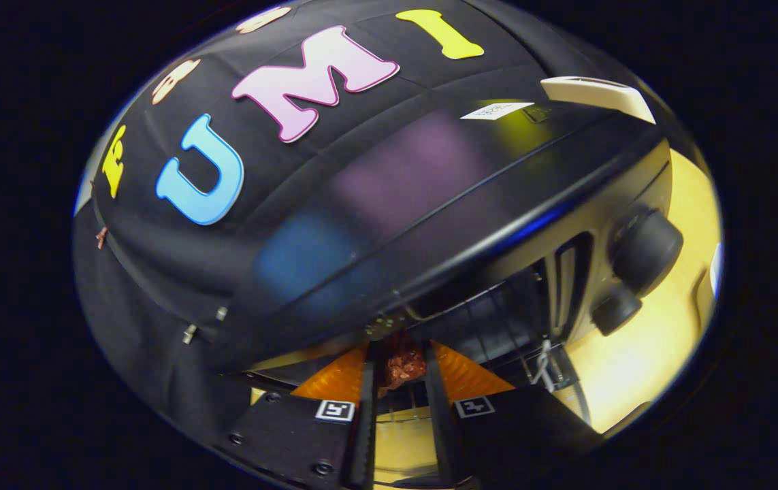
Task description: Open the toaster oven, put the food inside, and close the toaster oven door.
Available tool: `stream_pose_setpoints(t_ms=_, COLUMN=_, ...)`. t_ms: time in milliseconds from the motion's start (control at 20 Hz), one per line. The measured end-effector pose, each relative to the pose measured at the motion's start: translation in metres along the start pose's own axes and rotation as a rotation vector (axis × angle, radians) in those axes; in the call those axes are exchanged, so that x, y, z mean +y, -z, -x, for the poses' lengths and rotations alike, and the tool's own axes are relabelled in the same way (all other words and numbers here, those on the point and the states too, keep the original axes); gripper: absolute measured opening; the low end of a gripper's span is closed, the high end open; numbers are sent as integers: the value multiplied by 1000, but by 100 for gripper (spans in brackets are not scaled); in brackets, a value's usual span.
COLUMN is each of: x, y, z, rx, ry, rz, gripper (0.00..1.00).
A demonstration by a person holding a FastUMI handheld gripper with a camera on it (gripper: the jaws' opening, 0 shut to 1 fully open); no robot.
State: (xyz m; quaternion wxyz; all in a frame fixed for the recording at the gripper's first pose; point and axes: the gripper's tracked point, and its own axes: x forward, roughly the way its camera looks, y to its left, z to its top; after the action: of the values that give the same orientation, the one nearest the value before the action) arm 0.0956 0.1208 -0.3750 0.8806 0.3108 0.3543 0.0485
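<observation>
One toaster oven (443, 224) is sitting mid-frame, showing two knobs (644, 248) at right; one food piece (403, 364) is lying at lower center.

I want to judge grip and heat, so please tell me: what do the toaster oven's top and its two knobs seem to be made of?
The toaster oven top looks like glossy dark painted metal: it mirrors the wall's colours. The two knobs look like matte black plastic, without reflections. The gripper holds reddish-brown food between its fingers.

gripper (399, 381) closed on food (403, 364) at oven mouth | toaster oven (389, 224) top looms just above | rack (497, 333) ahead | knobs (644, 248) to the side
</observation>
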Motion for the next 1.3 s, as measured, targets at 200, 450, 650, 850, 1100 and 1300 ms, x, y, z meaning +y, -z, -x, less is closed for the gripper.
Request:
stream_pose_setpoints(t_ms=200, x=-7, y=-14, z=12, rx=-23, ry=29, rz=54, gripper=85)
stream_pose_setpoints(t_ms=450, x=-18, y=-11, z=34, rx=4, ry=64, rz=114, gripper=98)
stream_pose_setpoints(t_ms=650, x=-22, y=-8, z=63, rx=17, ry=91, rz=182, gripper=98)
stream_pose_setpoints(t_ms=850, x=-19, y=-3, z=98, rx=13, ry=104, rz=252, gripper=98)
stream_pose_setpoints(t_ms=1100, x=-4, y=19, z=135, rx=29, ry=108, rz=312, gripper=98)
stream_pose_setpoints(t_ms=1300, x=-5, y=68, z=146, rx=111, ry=145, rz=396, gripper=98)
